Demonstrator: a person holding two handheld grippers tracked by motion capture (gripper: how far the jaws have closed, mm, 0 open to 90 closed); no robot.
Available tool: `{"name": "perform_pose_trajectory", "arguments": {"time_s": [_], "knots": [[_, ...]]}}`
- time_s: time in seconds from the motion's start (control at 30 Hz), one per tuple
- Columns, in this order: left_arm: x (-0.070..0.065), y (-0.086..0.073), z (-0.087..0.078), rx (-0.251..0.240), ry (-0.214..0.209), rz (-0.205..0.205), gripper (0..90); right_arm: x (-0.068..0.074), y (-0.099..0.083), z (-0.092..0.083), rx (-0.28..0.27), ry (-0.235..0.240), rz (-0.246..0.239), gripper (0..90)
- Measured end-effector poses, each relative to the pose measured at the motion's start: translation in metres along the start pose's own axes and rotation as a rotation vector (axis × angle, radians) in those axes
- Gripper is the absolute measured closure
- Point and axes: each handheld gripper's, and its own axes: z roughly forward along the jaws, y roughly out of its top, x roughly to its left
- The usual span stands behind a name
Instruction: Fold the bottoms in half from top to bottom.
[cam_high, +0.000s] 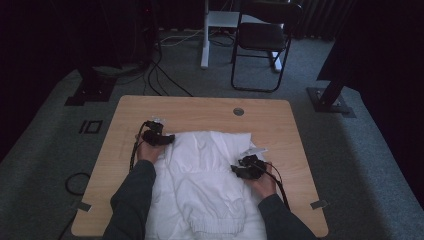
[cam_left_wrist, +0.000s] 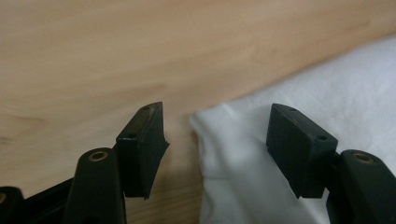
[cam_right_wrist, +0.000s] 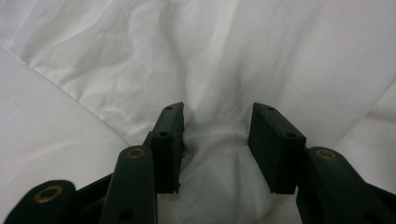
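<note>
A: Where was the white garment (cam_high: 210, 185) lying?

B: Spread over the near half of the wooden table (cam_high: 200, 107), its cuffed end hanging toward the person and its far edge folded across the middle of the board. In the left gripper view its corner (cam_left_wrist: 210, 122) sat between the jaws, with bare wood beyond it.

A: And the left gripper (cam_high: 161, 138)?

B: Released. Its jaws stood apart, neither pad pressing on the cloth, at the garment's far left corner.

A: The right gripper (cam_high: 246, 170)?

B: It was bunching a fold of the fabric (cam_right_wrist: 215, 140) between its jaws near the right edge; the cloth was puckered there and looked pinched, so I judged it clenched on the garment.

A: How should the fold have been done well?

B: In my judgement, the left jaws needed to close fully over that corner, taking both layers, before any lift. Then both hands should have moved together, keeping the edge taut so the fold landed straight rather than creased.
</note>
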Motion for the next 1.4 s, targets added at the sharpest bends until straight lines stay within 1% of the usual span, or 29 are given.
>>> {"name": "perform_pose_trajectory", "arguments": {"time_s": [0.03,0.07,0.1,0.13,0.17,0.2,0.23,0.27,0.3,0.33,0.43,0.47,0.53,0.6,0.67,0.73,0.77,0.87,0.93,1.0,1.07,1.17,1.2,1.23,1.27,1.3,1.33,1.37,1.4], "knots": [[0.001,-0.002,0.001,-0.006,-0.014,-0.002,39.0,0.0,0.0,0.0,0.001,0.001,0.0,54.9],[0.002,-0.003,-0.001,-0.012,-0.048,-0.009,46.3,0.0,0.0,0.0,0.0,0.0,0.001,55.3],[0.003,-0.003,-0.002,-0.008,-0.059,-0.013,62.6,0.0,0.0,0.0,-0.001,-0.001,0.001,56.2],[0.001,-0.003,-0.005,-0.014,-0.029,0.014,68.3,0.0,0.0,0.0,-0.001,-0.003,0.001,57.1],[0.001,-0.003,-0.009,-0.015,0.006,0.025,78.4,-0.001,0.0,0.0,0.002,-0.006,0.0,58.7],[0.003,-0.004,-0.011,-0.02,0.023,0.015,83.8,-0.001,0.0,0.0,0.003,-0.007,-0.002,60.6],[0.003,-0.004,-0.011,-0.02,0.023,0.015,85.6,-0.001,0.0,0.0,0.003,-0.007,-0.002,60.6],[0.006,-0.005,-0.013,-0.03,0.032,-0.004,85.6,-0.002,0.0,-0.001,0.003,-0.008,0.001,62.0],[0.014,-0.01,-0.017,-0.045,0.041,-0.052,86.4,-0.004,0.0,-0.001,0.002,-0.003,0.012,64.7],[0.017,-0.012,-0.019,-0.051,0.047,-0.074,86.5,-0.004,0.0,-0.001,0.002,-0.002,0.017,65.8],[0.023,-0.018,-0.02,-0.043,0.09,-0.119,87.8,-0.005,0.0,-0.001,-0.001,-0.004,0.019,66.7],[0.024,-0.02,-0.02,-0.021,0.142,-0.123,89.1,-0.004,0.0,-0.001,0.001,-0.007,0.02,66.8],[0.031,-0.024,-0.021,-0.034,0.109,-0.16,84.6,-0.004,0.001,-0.001,0.012,-0.005,0.023,66.5],[0.033,-0.024,-0.026,-0.069,0.091,-0.171,77.6,-0.007,0.003,-0.002,0.02,0.013,0.028,63.2],[0.032,-0.021,-0.031,-0.111,0.061,-0.161,68.3,-0.01,0.005,-0.003,0.016,0.022,0.038,57.8],[0.027,-0.016,-0.035,-0.141,0.046,-0.134,62.0,-0.016,0.009,-0.009,-0.031,0.018,0.047,55.8],[0.025,-0.012,-0.035,-0.146,0.029,-0.128,59.2,-0.021,0.013,-0.012,-0.051,0.001,0.06,54.9],[0.017,-0.003,-0.029,-0.124,0.003,-0.091,49.9,-0.039,0.028,-0.019,-0.11,-0.054,0.107,52.2],[0.011,0.0,-0.021,-0.096,0.018,-0.065,46.7,-0.055,0.041,-0.018,-0.136,-0.093,0.143,50.5],[0.009,0.0,-0.013,-0.061,0.006,-0.06,45.4,-0.071,0.054,-0.012,-0.154,-0.106,0.181,48.2],[0.009,-0.002,-0.006,-0.032,0.003,-0.066,46.8,-0.083,0.066,-0.003,-0.158,-0.108,0.204,46.2],[0.009,-0.004,-0.003,-0.027,-0.043,-0.078,61.7,-0.093,0.078,0.019,-0.103,-0.086,0.194,45.1],[0.007,-0.004,-0.003,-0.032,-0.041,-0.068,73.1,-0.095,0.079,0.026,-0.074,-0.072,0.189,50.7],[0.006,-0.003,-0.005,-0.028,-0.028,-0.044,82.4,-0.095,0.08,0.033,-0.041,-0.077,0.178,65.1],[0.005,-0.002,-0.006,-0.025,-0.02,-0.028,86.1,-0.095,0.079,0.038,0.001,-0.093,0.157,81.6],[0.004,-0.002,-0.007,-0.026,-0.001,-0.014,87.0,-0.094,0.079,0.041,0.03,-0.127,0.144,89.4],[0.004,-0.003,-0.01,-0.036,0.011,-0.014,87.5,-0.093,0.078,0.041,0.033,-0.158,0.141,90.0],[0.004,-0.003,-0.01,-0.036,0.011,-0.014,87.6,-0.093,0.078,0.041,0.033,-0.158,0.141,90.0],[0.008,-0.004,-0.016,-0.068,0.018,-0.039,87.8,-0.095,0.076,0.036,0.009,-0.205,0.16,90.0]]}}
